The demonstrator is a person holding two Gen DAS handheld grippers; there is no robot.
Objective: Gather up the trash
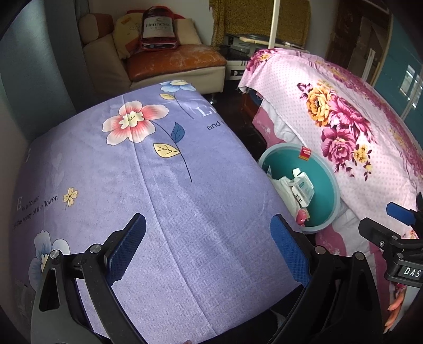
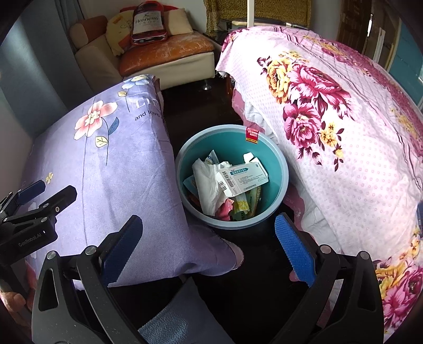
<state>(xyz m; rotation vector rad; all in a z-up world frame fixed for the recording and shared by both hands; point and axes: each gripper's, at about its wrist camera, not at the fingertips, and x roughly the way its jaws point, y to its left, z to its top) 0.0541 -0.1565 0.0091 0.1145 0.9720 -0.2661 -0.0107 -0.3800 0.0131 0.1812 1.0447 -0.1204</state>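
Note:
A teal bin (image 2: 277,169) stands on the dark floor between two covered surfaces. Inside lie a white medicine box (image 2: 244,178), crumpled tissue (image 2: 207,182) and coloured wrappers (image 2: 243,206). My right gripper (image 2: 208,238) hovers above the bin's near rim, open, with nothing between its blue pads (image 2: 294,248). Over the lilac flowered cloth (image 1: 158,185) hangs my left gripper (image 1: 208,239), open and empty as well. The bin (image 1: 327,174) shows at the right of the left wrist view, partly hidden by the cloth. Each gripper shows at the edge of the other's view.
A pink flowered bedspread (image 2: 343,132) covers the surface right of the bin. At the back stands a cream and orange sofa (image 2: 169,50) with cushions and a red bag (image 2: 146,23). A white pole (image 1: 273,23) rises beyond the bed. A blue cloth (image 2: 182,315) lies below my right gripper.

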